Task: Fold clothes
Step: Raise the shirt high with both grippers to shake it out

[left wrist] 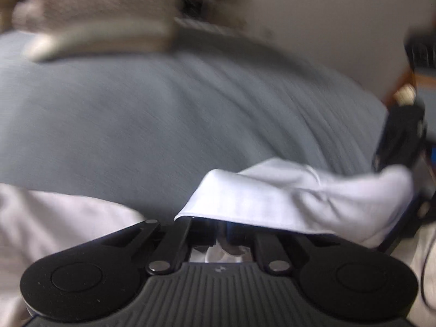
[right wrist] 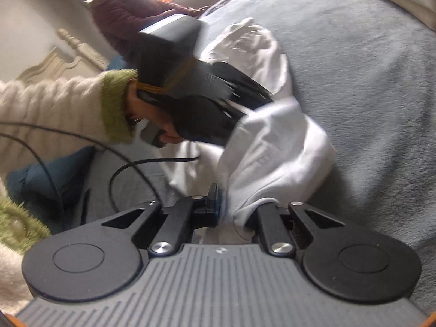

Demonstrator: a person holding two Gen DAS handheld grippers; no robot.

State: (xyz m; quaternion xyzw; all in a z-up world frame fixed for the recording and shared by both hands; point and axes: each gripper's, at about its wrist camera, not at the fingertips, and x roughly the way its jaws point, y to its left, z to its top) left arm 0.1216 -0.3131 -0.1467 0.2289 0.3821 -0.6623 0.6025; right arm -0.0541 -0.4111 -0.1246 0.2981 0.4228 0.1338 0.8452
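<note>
Left gripper (left wrist: 226, 234) jaws drawn in close, tips hidden under a fold of the white garment (left wrist: 286, 199); cloth bunched between them, looks clamped, though the blur leaves some doubt. Right gripper (right wrist: 231, 212) likewise nearly closed, white garment (right wrist: 272, 141) pinched between its fingers. The garment lies crumpled on the grey-blue blanket (right wrist: 368, 81), stretched between both grippers. In the right wrist view the left gripper (right wrist: 239, 100) digs into the cloth, held by a hand (right wrist: 152, 120) in a fuzzy cream sleeve with green cuff (right wrist: 114, 106). Beyond, a maroon jacket (right wrist: 122, 13) and pale headboard (right wrist: 60, 62).
</note>
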